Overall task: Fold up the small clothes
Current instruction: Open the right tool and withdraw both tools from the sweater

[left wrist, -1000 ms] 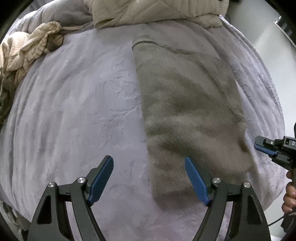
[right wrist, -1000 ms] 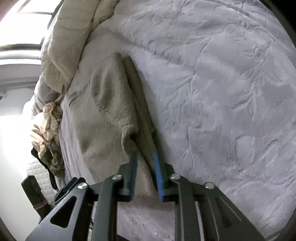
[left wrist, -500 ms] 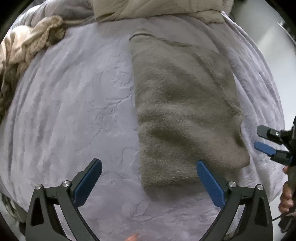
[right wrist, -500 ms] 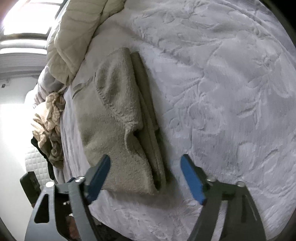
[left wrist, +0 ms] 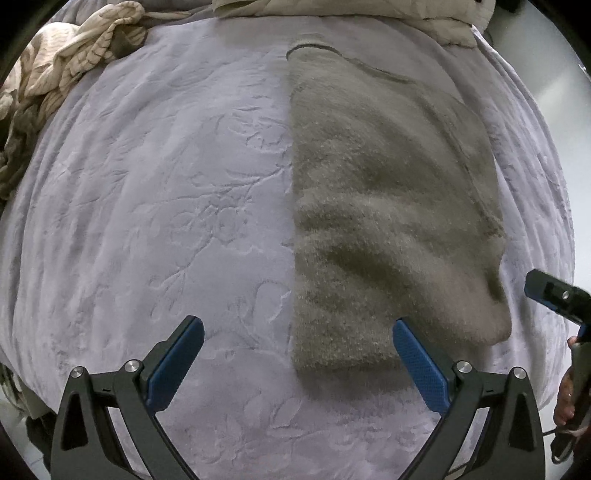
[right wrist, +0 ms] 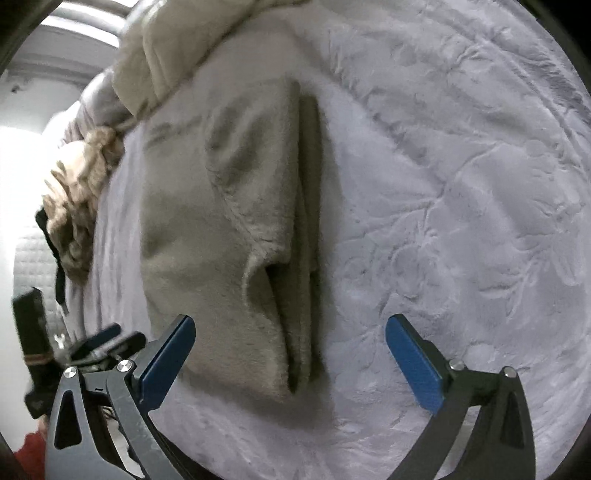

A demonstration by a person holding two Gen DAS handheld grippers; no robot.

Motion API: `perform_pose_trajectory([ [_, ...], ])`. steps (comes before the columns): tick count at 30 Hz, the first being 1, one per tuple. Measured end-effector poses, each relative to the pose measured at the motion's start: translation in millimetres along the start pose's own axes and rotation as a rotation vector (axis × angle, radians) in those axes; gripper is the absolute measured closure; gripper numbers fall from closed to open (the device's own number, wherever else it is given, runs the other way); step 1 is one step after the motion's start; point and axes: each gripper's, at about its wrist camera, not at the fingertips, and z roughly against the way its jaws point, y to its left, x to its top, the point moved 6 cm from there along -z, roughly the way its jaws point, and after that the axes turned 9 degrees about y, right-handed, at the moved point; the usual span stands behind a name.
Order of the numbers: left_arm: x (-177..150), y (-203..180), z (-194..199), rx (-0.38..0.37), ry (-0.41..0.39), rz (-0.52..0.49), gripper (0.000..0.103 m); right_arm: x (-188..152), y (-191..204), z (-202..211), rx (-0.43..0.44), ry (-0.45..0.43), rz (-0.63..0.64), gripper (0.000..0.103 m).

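Sweater (left wrist: pixel 388 221): folded lengthwise on the bedspread (left wrist: pixel 166 221), long axis six to twelve o'clock.
Left gripper (left wrist: pixel 295 360): wide apart, empty, near hem at one o'clock.
Right gripper (right wrist: pixel 290 354): spread wide, empty, straddling the hem's loose layers, likely nearer.

One folded garment (left wrist: pixel 384 221), fuzzy olive-grey, lying ahead of the left gripper (left wrist: pixel 295 362) toward its right finger. One lavender blanket (left wrist: pixel 166 203) under everything. One crumpled striped pile (left wrist: pixel 62 74) far ahead-left of the left gripper. One cream quilt (left wrist: pixel 332 7) far ahead past the garment. Two grippers: left, jaws wide apart; right gripper (right wrist: pixel 290 356), jaws wide apart, nothing between them but the garment's near end below. Four blue pads in all, two per gripper. One hand (left wrist: pixel 567 398) at the left view's right edge.
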Motion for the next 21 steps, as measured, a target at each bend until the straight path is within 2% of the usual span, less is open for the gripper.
perform_pose_trajectory([
  [12, 28, 13, -7, -0.02, -0.017, 0.019, 0.001, 23, -5, -6, -0.038, 0.026, 0.017, 0.0],
  [21, 41, 21, -14, -0.032, -0.02, 0.018, 0.001, 29, 4, -6, 0.001, 0.024, 0.027, 0.0],
])
